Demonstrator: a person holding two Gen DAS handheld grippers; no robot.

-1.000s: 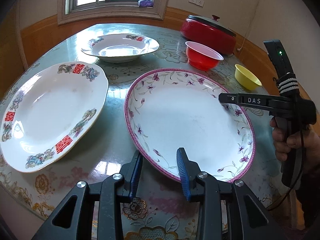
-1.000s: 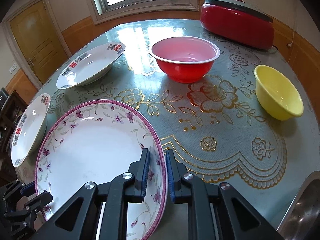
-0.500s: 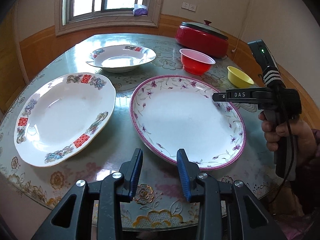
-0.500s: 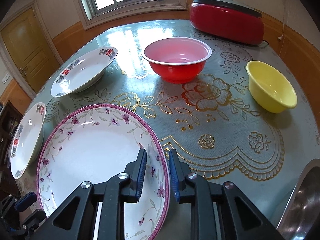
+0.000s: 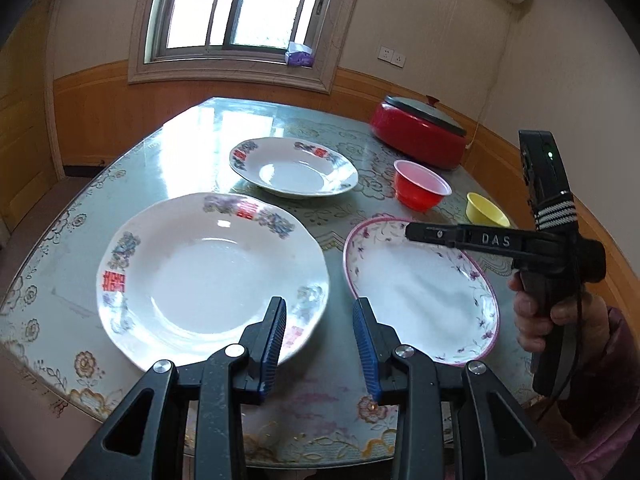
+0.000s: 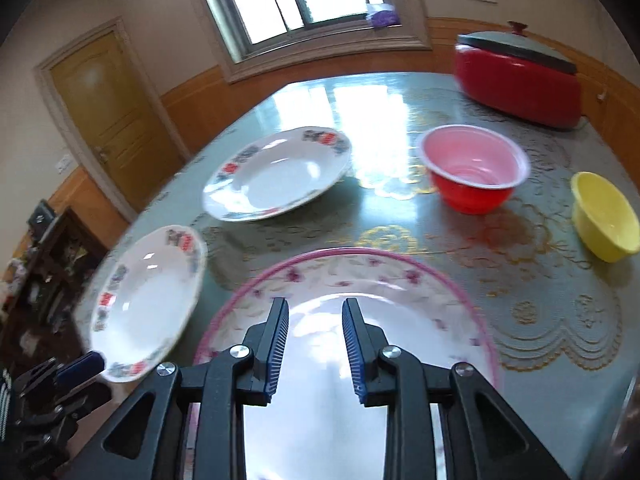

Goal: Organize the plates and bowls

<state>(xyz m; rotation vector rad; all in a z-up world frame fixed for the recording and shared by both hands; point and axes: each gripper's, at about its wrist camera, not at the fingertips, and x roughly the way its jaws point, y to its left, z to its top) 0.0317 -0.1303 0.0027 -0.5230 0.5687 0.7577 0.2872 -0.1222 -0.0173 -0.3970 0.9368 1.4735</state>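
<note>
Patterned tablecloth (image 5: 160, 168) carries three plates, two bowls — left gripper (image 5: 319, 336) and right gripper (image 6: 315, 344) both gape wide, empty.

left wrist view above table edge (image 5: 48, 344) facing window (image 5: 236, 4), right wrist view nearer, both share plates

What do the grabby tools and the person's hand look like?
Both grippers are black plastic with silver bolts and ribbed blue pads: left gripper, right gripper. From the side, the right one shows white "DAS" lettering, a green light, a striped band and a black cable. The hand wears a pink-purple sleeve.
</note>
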